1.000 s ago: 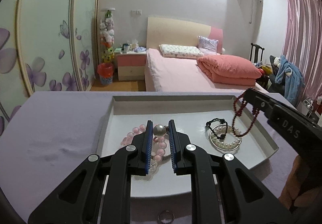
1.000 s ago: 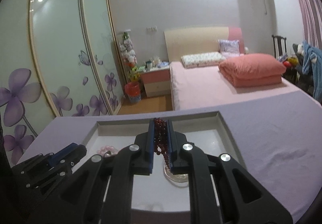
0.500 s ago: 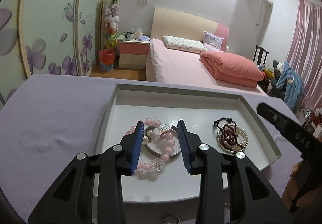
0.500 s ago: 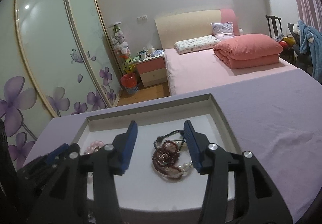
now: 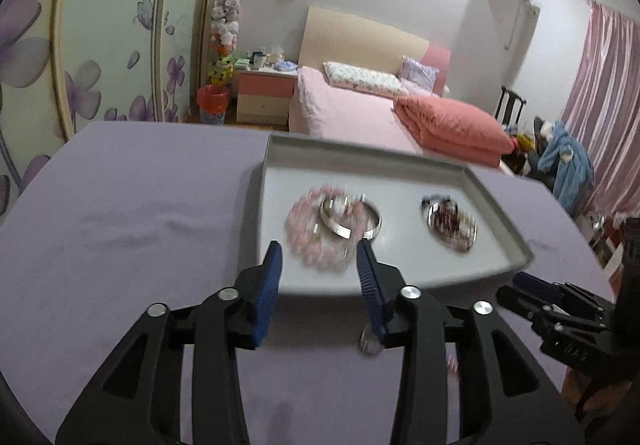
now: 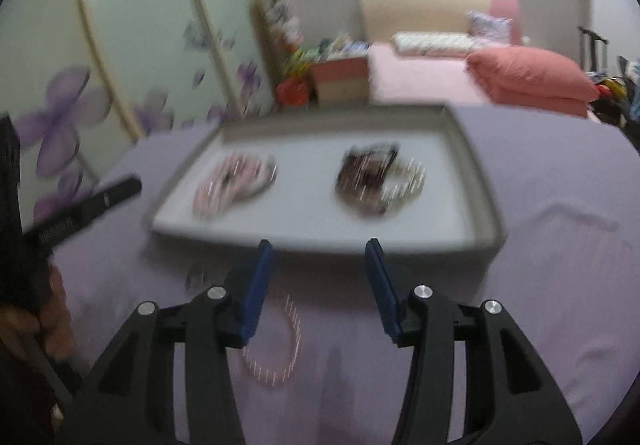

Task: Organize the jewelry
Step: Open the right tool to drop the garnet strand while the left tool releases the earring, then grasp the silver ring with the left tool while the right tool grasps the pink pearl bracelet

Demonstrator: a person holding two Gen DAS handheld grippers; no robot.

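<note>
A shallow grey tray (image 5: 496, 269) sits on a desk (image 5: 120, 225) covered in lilac cloth, toward the desk's far edge. In the left half of the tray lies a loop of pale pink beads (image 5: 304, 225) with a silver bangle (image 5: 348, 217) resting across it. In the right half sits a small round dish (image 5: 470, 241) heaped with dark red beads (image 5: 446, 215); the right wrist view also shows pale pearls (image 6: 406, 185) at the heap's right side, though that view is smeared by motion. On the cloth between the tray's near rim and the desk's near edge lie two loose pieces: a small silver ring (image 5: 368, 345), just beside the left gripper's right finger, and a thin pink beaded bracelet (image 6: 276, 341), blurred, lying under the right gripper's left finger. The left gripper (image 5: 318, 261) is held low over the near part of the desk, its tips at the tray's near rim, pointing at the pink beads; its blue-padded jaws are spread wide and hold nothing. The right gripper (image 6: 318, 255) is held just short of the tray's near rim, its jaws likewise spread wide with nothing between them. Each gripper shows at the edge of the other's view.
</note>
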